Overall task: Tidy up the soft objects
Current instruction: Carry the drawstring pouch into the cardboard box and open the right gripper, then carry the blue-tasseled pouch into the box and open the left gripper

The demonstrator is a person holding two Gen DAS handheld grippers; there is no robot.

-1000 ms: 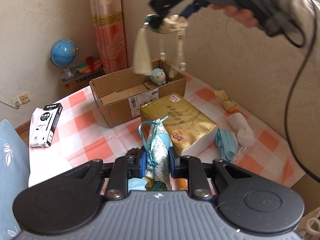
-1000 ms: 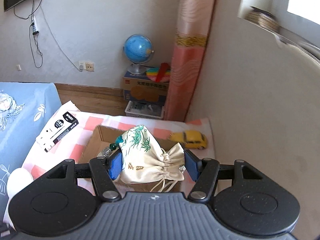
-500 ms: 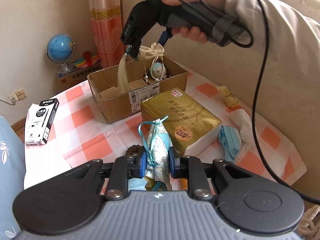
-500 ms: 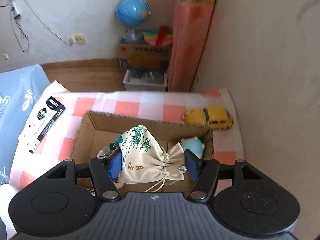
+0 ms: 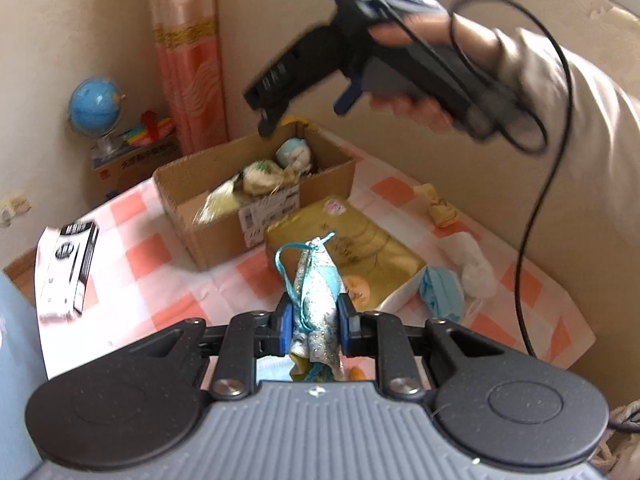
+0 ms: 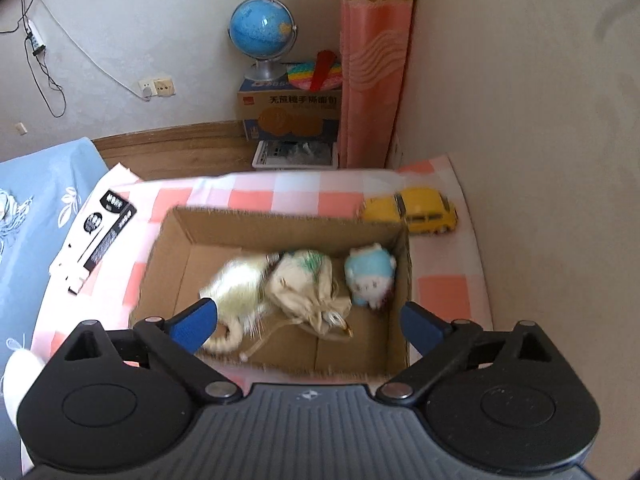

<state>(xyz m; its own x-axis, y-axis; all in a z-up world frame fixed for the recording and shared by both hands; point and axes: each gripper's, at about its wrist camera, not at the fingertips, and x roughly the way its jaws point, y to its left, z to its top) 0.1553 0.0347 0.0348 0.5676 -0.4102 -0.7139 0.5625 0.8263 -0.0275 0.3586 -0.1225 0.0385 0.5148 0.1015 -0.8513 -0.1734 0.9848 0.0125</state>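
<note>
Left wrist view: the left hand-held gripper (image 5: 313, 325) is clamped on a shiny blue-and-silver fabric pouch (image 5: 316, 300) above the checked desk (image 5: 132, 252).

Right wrist view: the right hand-held gripper (image 6: 308, 322) is opening, empty — the cream drawstring pouch (image 6: 304, 284) lies in the brown cardboard box (image 6: 280, 224), beside a pale-blue plush toy (image 6: 370, 276).

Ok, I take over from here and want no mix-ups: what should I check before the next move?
1. Cream drawstring pouch lies inside the cardboard box: ok.
2. Right gripper jaws opening, nothing between them: ok.
3. Left gripper shut on the blue glittery pouch: ok.
4. Free floor left in the box for that pouch: ok, bare cardboard on the left.
5. Right gripper out of the left's path to the box: not ok, it hangs over the box.
6. Soft things left on the table, blue face mask and white cloth: not ok.
</note>
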